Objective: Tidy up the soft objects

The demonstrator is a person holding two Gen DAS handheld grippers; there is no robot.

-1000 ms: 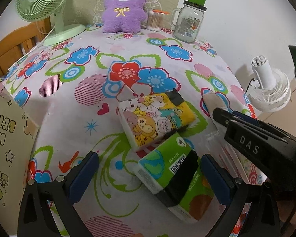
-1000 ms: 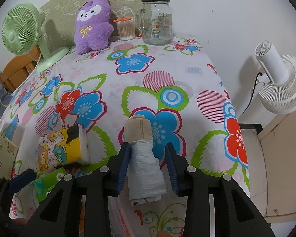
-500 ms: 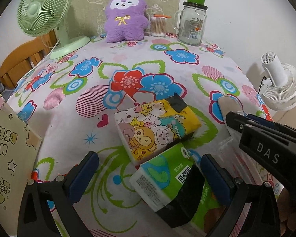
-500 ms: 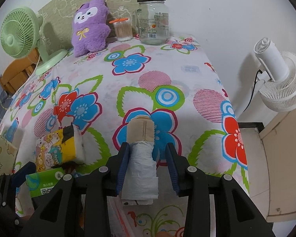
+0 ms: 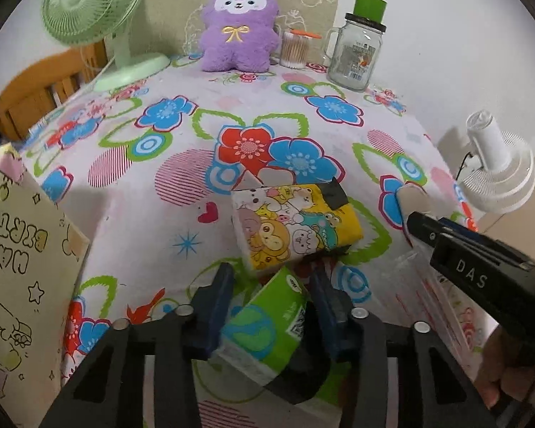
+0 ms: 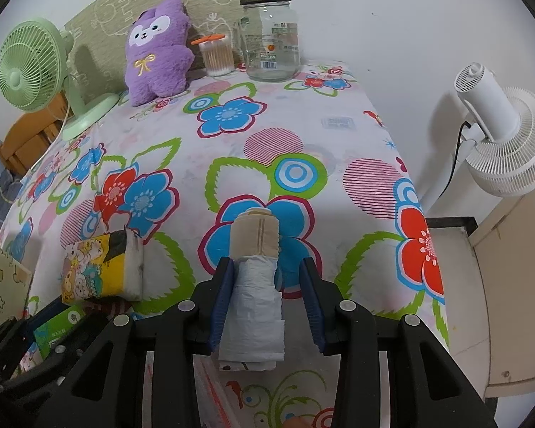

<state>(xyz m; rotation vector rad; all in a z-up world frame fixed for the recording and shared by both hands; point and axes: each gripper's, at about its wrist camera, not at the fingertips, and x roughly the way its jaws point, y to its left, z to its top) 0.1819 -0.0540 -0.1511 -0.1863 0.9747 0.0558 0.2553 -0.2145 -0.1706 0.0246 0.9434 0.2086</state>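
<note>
My left gripper is shut on a green tissue pack low at the table's near edge. A yellow cartoon tissue pack lies just beyond it, also in the right wrist view. My right gripper stands around a rolled pale plastic bundle with a tan band; the left pad touches it, the right pad stands apart. A purple plush toy sits at the far edge, also in the right wrist view.
A green fan, a cotton-swab jar and a glass jar with green lid stand at the back. A yellow gift bag stands at the left. A white fan stands off the table's right edge.
My left gripper has closed onto the green tissue pack; its jaws were wide open before. My right gripper has opened slightly around the bundle and shifted little.
</note>
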